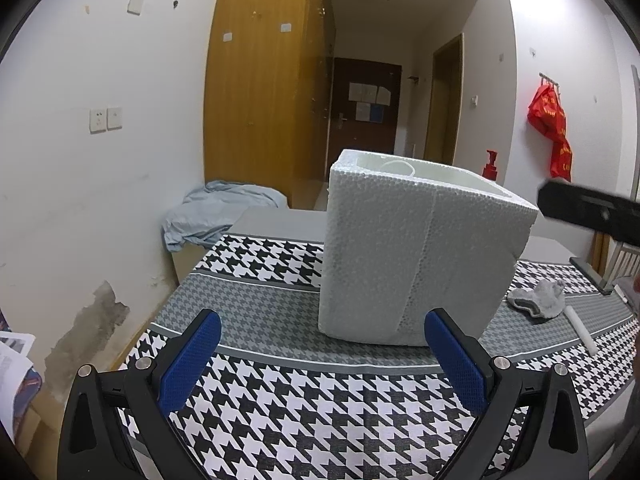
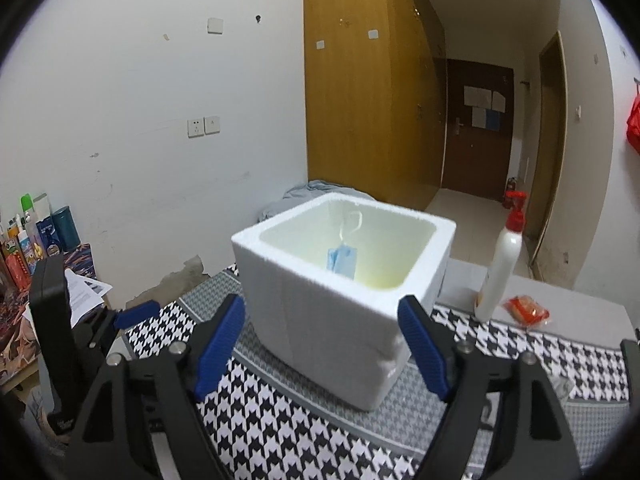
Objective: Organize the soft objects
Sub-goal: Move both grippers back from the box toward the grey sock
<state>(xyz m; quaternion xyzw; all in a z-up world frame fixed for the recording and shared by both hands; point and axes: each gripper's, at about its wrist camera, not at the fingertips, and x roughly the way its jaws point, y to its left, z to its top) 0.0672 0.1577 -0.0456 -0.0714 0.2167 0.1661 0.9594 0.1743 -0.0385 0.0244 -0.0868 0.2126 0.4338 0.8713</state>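
A white foam box (image 1: 416,248) stands on the houndstooth cloth (image 1: 280,400). In the right wrist view the box (image 2: 332,320) is open at the top, and a blue face mask (image 2: 341,260) with white ear loops is inside it, in mid-air or against the inner wall. A grey fuzzy sock (image 1: 540,298) lies on the cloth right of the box. My left gripper (image 1: 322,360) is open and empty, low in front of the box. My right gripper (image 2: 322,344) is open and empty, above the box's near side. The left gripper also shows at the left of the right wrist view (image 2: 132,314).
A white pump bottle (image 2: 500,264) and a red packet (image 2: 527,310) stand right of the box. A white tube (image 1: 580,330) lies by the sock. Crumpled blue fabric (image 1: 216,212) is at the far left corner. Bottles (image 2: 36,232) and papers (image 2: 84,294) crowd the left.
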